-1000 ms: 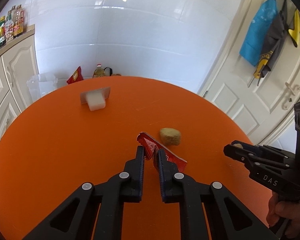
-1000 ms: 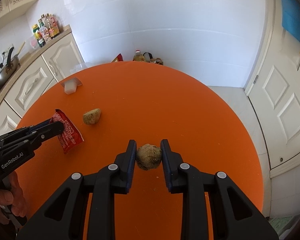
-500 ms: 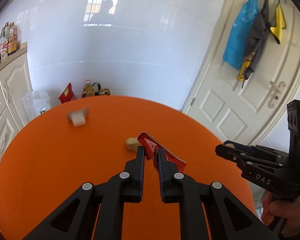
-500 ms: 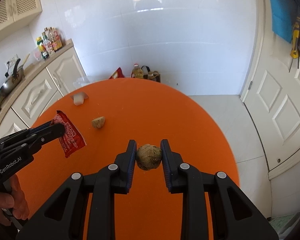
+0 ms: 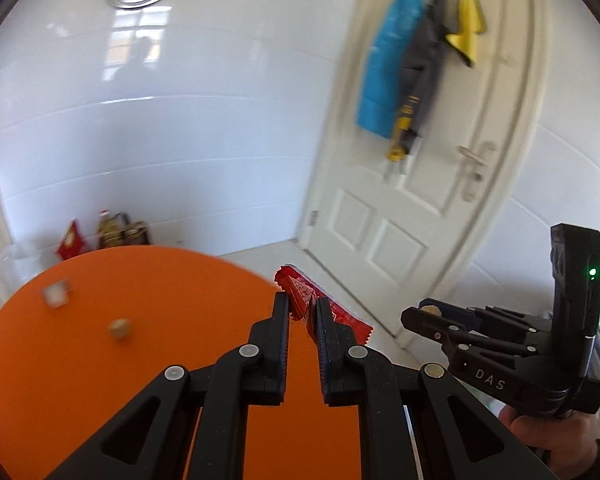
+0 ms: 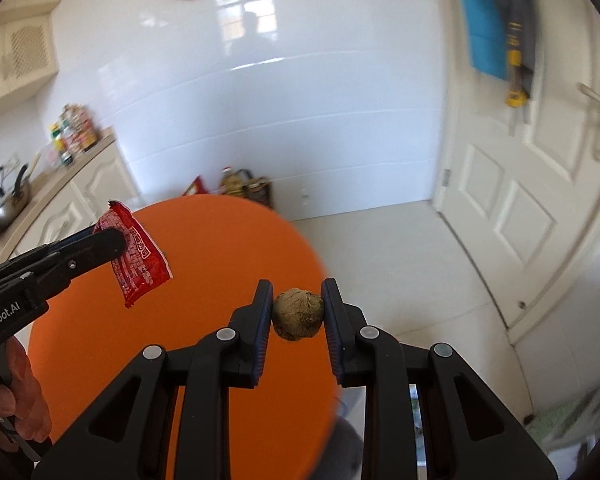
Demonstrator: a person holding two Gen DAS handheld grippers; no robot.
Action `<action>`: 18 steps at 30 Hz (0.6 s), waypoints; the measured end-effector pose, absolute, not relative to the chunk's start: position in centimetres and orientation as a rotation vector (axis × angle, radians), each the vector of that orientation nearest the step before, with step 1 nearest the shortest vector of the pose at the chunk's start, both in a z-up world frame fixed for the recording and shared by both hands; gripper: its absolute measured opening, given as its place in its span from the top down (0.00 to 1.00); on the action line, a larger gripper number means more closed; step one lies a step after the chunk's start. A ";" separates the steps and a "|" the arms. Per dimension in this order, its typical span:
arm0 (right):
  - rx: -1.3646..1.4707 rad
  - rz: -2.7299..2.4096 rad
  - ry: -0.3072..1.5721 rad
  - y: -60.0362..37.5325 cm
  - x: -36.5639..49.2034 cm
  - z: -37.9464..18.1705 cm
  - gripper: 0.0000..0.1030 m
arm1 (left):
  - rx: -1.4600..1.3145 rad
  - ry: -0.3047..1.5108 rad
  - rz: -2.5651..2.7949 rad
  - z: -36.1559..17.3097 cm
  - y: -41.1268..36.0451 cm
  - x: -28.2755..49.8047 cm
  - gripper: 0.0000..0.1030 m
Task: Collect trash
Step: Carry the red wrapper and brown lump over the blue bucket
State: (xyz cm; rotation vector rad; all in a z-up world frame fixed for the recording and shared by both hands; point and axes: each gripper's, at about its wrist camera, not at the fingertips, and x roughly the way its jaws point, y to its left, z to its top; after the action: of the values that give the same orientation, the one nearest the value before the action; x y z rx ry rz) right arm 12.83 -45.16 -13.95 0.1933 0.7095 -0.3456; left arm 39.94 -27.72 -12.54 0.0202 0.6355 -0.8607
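Wrapper (image 5: pixel 300 298) half-hidden in left gripper (image 5: pixel 303 305) jaws.

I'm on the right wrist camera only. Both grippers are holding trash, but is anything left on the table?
Observer: Yes. The left wrist view shows a white block on the orange table, at its far left.
Operator: Only that?
Observer: No. A small tan lump lies apart from it, nearer the camera.
Operator: Is my gripper's unit lit?
Observer: A green light glows on the body of the right gripper.
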 end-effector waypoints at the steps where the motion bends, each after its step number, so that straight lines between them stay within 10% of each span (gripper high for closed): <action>1: 0.206 -0.372 0.705 -46.3 11.5 -13.8 0.76 | 0.030 0.636 -0.883 -12.6 -29.0 39.7 0.92; 18: 0.486 -0.692 0.839 -63.9 -2.7 -23.5 0.76 | 0.320 0.902 -1.162 -20.4 -50.6 35.1 0.92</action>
State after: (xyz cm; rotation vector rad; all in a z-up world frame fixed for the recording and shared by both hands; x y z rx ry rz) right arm -2.72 -63.89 -23.45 0.4864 0.8385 -0.6920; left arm 35.06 -50.64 -20.41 0.3200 0.9016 -1.1619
